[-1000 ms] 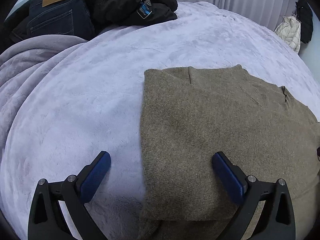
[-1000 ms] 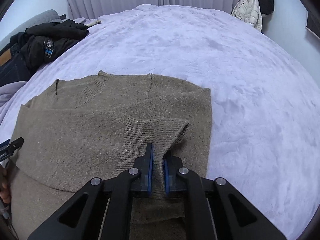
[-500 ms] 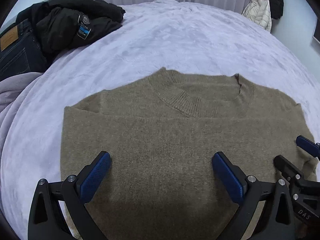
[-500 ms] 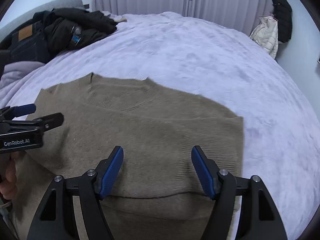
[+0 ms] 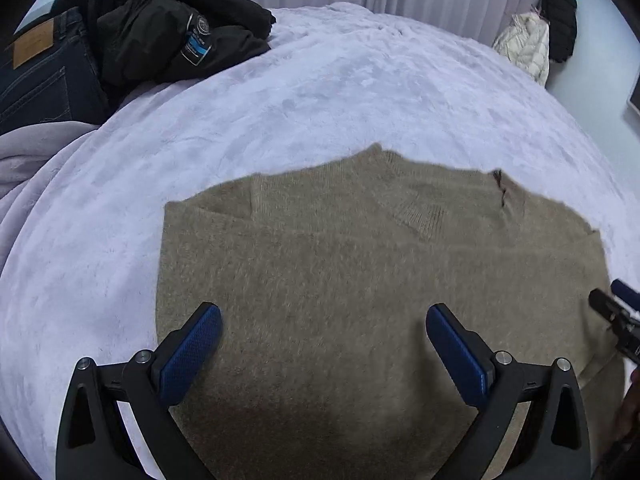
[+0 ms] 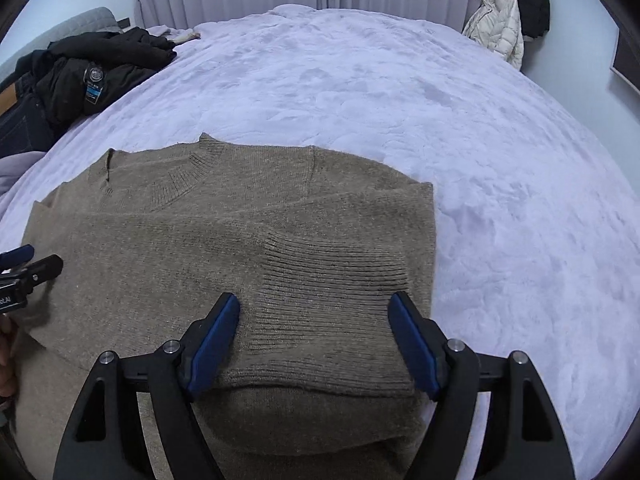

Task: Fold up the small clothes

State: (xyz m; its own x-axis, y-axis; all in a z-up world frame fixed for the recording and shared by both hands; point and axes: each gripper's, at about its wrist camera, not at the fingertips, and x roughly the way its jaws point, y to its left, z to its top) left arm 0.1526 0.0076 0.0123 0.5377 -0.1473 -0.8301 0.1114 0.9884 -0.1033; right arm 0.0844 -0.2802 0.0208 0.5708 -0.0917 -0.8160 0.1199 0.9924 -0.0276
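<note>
L tool [image 5: 324, 344] fingers spread wide, R tool [image 6: 316, 340] likewise, both held low, level

Both close above sweater [image 5: 360, 280], bedward

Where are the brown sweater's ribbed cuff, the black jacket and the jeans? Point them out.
ribbed cuff [image 6: 332, 280], right wrist view, middle of the ribbing.
black jacket [image 5: 160, 36], left wrist view, on its bunched body.
jeans [image 5: 40, 84], left wrist view, on the back pocket.
</note>
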